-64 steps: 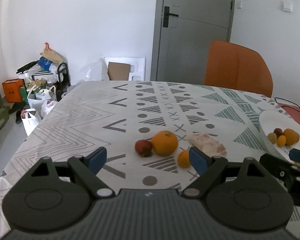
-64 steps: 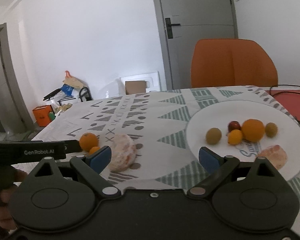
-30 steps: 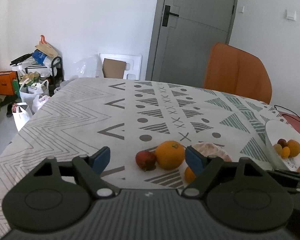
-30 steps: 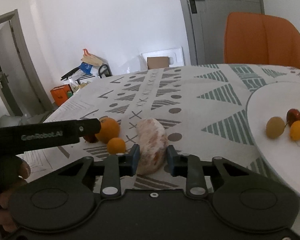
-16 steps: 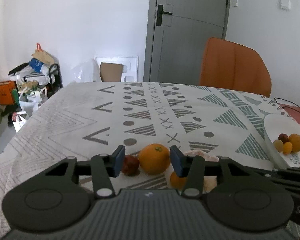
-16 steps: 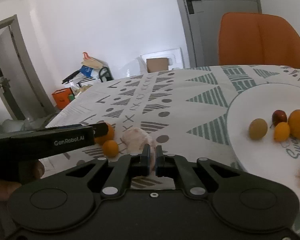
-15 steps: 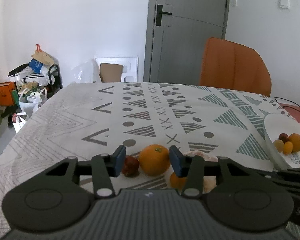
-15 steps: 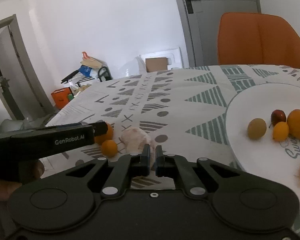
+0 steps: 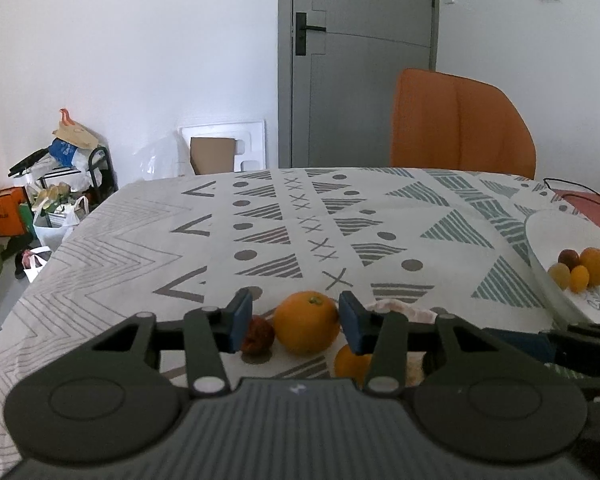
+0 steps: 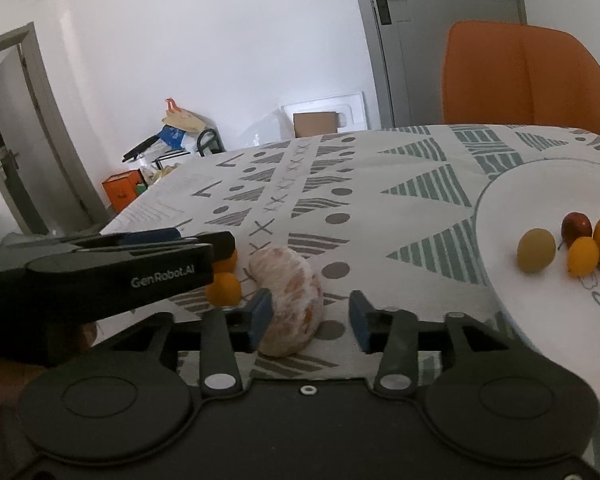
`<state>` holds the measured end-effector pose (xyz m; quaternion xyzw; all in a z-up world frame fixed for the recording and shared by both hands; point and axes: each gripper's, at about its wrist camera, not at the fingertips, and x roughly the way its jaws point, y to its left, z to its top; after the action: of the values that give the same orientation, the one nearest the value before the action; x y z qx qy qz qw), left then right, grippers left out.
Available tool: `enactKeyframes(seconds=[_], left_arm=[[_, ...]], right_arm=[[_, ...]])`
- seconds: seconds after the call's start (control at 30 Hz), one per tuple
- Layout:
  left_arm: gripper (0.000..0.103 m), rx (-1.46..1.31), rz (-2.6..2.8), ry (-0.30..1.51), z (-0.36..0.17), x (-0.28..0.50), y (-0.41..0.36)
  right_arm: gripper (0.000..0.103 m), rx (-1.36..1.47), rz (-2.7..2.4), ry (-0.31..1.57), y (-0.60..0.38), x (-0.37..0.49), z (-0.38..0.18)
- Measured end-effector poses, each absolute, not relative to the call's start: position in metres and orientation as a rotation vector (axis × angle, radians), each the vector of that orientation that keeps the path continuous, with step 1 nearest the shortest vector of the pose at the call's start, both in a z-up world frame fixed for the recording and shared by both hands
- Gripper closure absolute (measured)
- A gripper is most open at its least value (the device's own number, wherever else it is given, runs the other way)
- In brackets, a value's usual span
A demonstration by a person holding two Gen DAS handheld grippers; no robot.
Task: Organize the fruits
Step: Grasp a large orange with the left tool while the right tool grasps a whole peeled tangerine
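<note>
Left wrist view: left gripper low over patterned tablecloth, jaws apart, gap a bit wider than the big orange sitting between the blue pads. Right pad looks right at the orange's side, contact can't be told; left pad next to a small dark-red fruit, which sits just beside the orange on its left. Orange on the cloth, stem end up, tipped slightly toward far side. Small orange citrus nearer the camera, right of big orange, partly behind right finger. Peeled citrus further right, mostly hidden by gripper body. White plate at right edge w/ several small fruits. Orange chair behind table, grey door behind that.

Right wrist view: right gripper jaws apart, gap clearly wider than the peeled citrus. Left pad touching or just beside its left side; right pad well off it. Peeled citrus lying on tablecloth, long axis running from near-right to far-left. Left gripper coming in from left edge, "GenRobot.AI" on its side; small orange citrus just beyond it, big orange mostly hidden behind it. White plate at right, holding a yellow-green round fruit, small orange one, dark red one.
</note>
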<state>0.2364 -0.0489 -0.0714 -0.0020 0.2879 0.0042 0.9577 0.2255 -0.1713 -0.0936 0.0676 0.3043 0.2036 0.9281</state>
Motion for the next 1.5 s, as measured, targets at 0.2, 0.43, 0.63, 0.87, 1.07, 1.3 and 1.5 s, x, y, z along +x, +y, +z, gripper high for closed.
enactKeyframes(seconds=[0.2,0.43,0.63,0.87,1.07,1.3,1.5], left_arm=[[0.053,-0.031,0.013,0.592,-0.070,0.233,-0.039],[0.057,-0.044,0.009,0.604,-0.068,0.229,-0.036],[0.057,-0.031,0.002,0.595,-0.064,0.227,-0.041],[0.057,-0.005,-0.030,0.596,-0.065,0.233,-0.057],[0.058,0.013,0.039,0.615,-0.072,0.242,-0.056],[0.070,-0.065,0.015,0.649,-0.074,0.240,-0.040],[0.070,-0.094,-0.015,0.625,-0.067,0.228,-0.038]], right_arm=[[0.047,0.115,0.417,0.608,-0.164,0.227,-0.095],[0.072,0.117,0.439,0.613,-0.165,0.226,-0.094],[0.080,0.120,0.437,0.614,-0.170,0.220,-0.088],[0.085,0.095,0.422,0.593,-0.175,0.215,-0.082],[0.085,0.112,0.404,0.598,-0.182,0.218,-0.081],[0.073,0.132,0.412,0.618,-0.180,0.223,-0.089],[0.058,0.145,0.418,0.612,-0.170,0.229,-0.094]])
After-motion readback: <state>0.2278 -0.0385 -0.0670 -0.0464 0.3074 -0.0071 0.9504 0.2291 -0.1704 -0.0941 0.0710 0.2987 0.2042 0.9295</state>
